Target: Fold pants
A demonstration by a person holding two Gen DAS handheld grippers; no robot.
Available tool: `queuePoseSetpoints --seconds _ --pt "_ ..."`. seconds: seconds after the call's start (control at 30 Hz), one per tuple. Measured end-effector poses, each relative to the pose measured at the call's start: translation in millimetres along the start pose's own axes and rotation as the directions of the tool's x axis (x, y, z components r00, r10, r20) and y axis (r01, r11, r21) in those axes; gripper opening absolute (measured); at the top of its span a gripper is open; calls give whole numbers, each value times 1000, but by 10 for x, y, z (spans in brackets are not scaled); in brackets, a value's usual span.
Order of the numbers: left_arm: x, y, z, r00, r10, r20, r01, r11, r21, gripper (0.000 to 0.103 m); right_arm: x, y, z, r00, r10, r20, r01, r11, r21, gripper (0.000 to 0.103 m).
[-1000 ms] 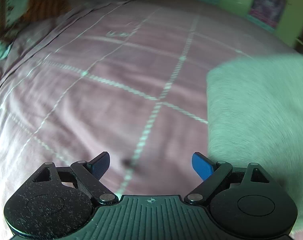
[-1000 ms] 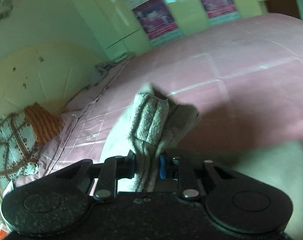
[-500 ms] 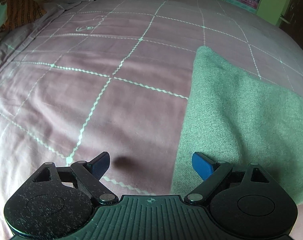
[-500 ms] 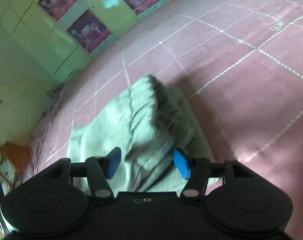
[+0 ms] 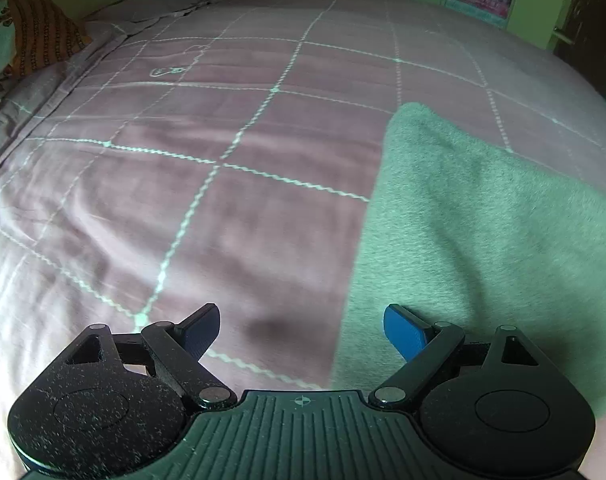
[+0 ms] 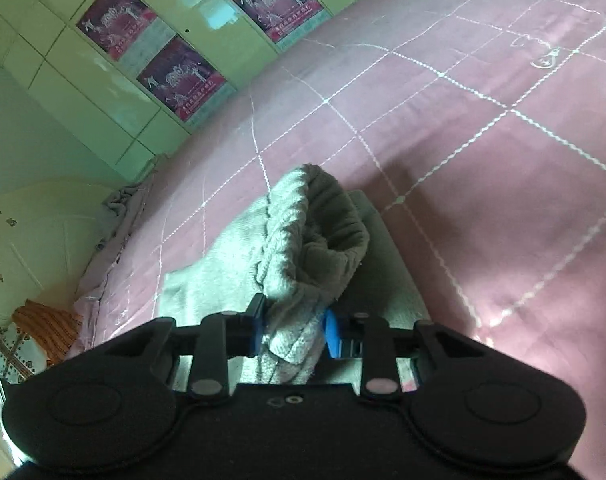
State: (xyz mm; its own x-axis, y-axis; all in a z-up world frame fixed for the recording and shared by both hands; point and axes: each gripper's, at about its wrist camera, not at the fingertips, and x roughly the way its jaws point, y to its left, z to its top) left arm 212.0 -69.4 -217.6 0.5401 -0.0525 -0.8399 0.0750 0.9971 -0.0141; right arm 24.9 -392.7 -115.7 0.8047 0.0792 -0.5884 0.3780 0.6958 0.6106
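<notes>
Our right gripper [image 6: 293, 330] has just been closing, and its jaws now pinch a bunched cuff of the pants [image 6: 315, 240], which lie half folded on the bed [image 6: 503, 160]. Our left gripper [image 5: 303, 332] hangs wide open, holding nothing, over the pants' edge [image 5: 483, 220]. To do this fold well, we judge we should lift the cuff clear, lay it square and smooth it. We count one pair of pants, two grippers, three posters [image 6: 115, 20].

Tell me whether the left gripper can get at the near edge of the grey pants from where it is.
Probably yes: the left gripper is open and empty, nothing lies between it and the pants, whose edge runs just inside its right finger.
</notes>
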Motion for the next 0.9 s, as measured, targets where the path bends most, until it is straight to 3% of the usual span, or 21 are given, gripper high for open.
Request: queuePoseSetpoints --seconds 0.07,0.13,0.23,0.5,0.73,0.83,0.9 --pt "30 -61 -22 1000 20 -5 -20 999 24 89 42 -34 -53 998 -53 -17 53 998 -38 30" --pt "43 -65 -22 1000 24 -8 -24 999 21 89 147 -117 -91 995 -89 -54 87 995 -51 37" --pt "52 -31 -8 1000 12 -19 -12 1000 4 89 99 -134 -10 996 -60 -65 60 998 -16 43" --pt "69 -16 -15 1000 6 -18 -6 1000 -3 89 5 -4 -29 994 -9 -111 3 998 -58 39" --pt "87 3 -16 1000 -2 -19 2 1000 -15 89 157 152 84 998 -25 -52 19 992 -123 42" --pt "80 0 -12 1000 -3 -16 2 1000 -15 89 336 111 116 990 -67 -127 51 991 -126 26" --pt "56 -5 -15 1000 -5 -5 5 1000 -13 89 214 205 192 996 -31 -79 17 986 -169 24"
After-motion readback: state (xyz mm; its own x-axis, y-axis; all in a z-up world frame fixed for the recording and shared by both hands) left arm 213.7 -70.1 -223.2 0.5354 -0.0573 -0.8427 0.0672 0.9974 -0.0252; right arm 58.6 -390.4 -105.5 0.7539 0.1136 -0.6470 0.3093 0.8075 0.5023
